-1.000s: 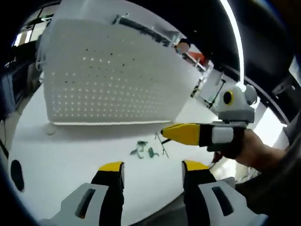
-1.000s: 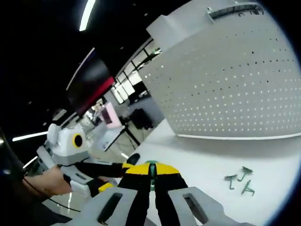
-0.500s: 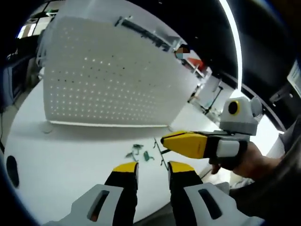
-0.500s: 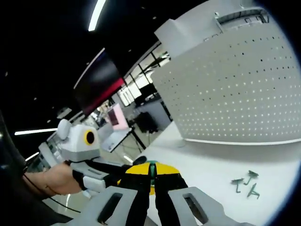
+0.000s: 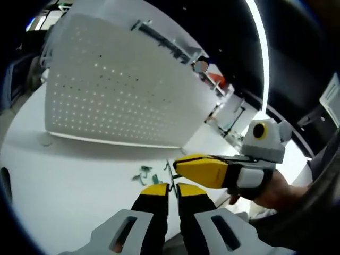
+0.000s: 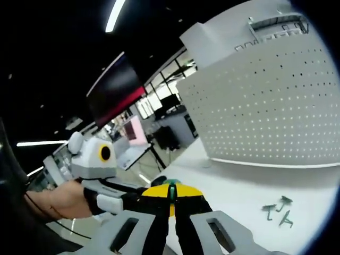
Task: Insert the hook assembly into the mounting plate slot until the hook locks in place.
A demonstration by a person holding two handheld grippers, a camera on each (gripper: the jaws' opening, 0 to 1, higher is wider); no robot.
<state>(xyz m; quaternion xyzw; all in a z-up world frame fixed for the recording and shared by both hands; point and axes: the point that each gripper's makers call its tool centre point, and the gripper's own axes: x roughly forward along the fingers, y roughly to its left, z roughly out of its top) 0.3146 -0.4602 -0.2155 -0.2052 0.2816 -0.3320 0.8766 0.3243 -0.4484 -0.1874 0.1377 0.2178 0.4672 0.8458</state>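
Early stage: my right hand-held gripper (image 6: 170,197) pinches one green hook (image 6: 171,187), my left hand-held gripper (image 5: 169,189) is nearly closed around its thin wire, spare hooks (image 6: 278,209) lie lower right on the table (image 6: 239,191), and the pegboard (image 6: 276,101), upper right, awaits insertion.

Right gripper (image 6: 171,192): yellow-tipped jaws pressed together on a thin green-ended hook (image 6: 171,188), its tip poking up between them. Left gripper (image 6: 139,195) comes in from the left, held by a hand (image 6: 56,202), its yellow tip touching the right gripper's jaws. White pegboard (image 6: 271,103) upright ahead and right. Three loose green hooks (image 6: 278,209) on the white table (image 6: 239,186), right of the jaws.
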